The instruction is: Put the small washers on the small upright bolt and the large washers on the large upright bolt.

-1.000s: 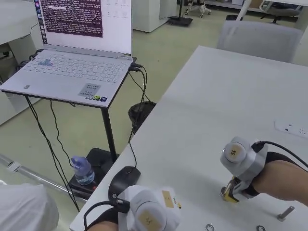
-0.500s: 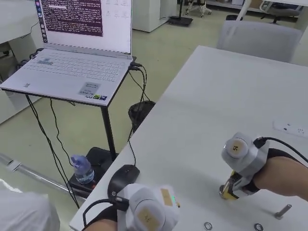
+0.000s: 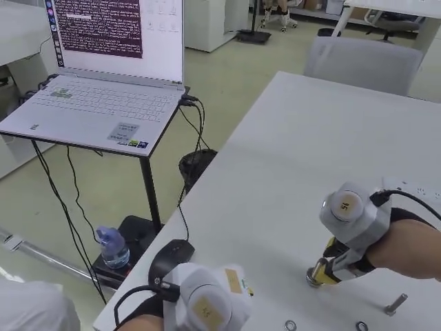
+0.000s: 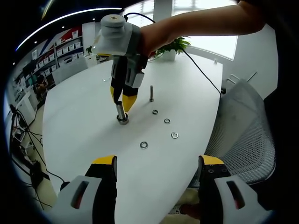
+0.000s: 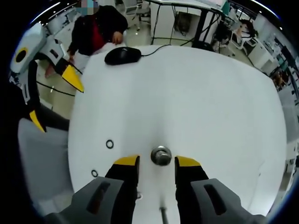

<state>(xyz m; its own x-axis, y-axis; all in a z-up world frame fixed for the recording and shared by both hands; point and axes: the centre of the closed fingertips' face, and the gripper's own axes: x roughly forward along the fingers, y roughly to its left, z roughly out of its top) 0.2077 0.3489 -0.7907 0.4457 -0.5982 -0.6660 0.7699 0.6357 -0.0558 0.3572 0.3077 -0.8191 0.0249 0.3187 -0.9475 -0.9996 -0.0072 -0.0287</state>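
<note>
My right gripper (image 3: 318, 274) stands over the table with its yellow jaws shut on the large bolt (image 3: 315, 277), which rests upright on its head. The bolt (image 5: 160, 155) sits between the jaw tips of that gripper (image 5: 157, 162). From the left gripper view, the right gripper (image 4: 122, 103) pinches the large bolt (image 4: 122, 115), and the small bolt (image 4: 151, 93) stands upright just beyond. Several washers lie loose nearby, such as a washer (image 4: 144, 144) and a washer (image 4: 174, 135). My left gripper (image 4: 156, 169) is open and holds nothing, near the table's front edge (image 3: 207, 309).
A black mouse (image 3: 172, 256) lies at the table's near left corner. A laptop (image 3: 103, 103) on a stand is off the table to the left, with cables hanging down. A grey chair (image 3: 362, 55) stands at the far end. A white power strip (image 3: 417, 186) lies at the right edge.
The head camera has shifted a little. The right gripper stays on the large bolt at about the same spot, and the left gripper holds its place.
</note>
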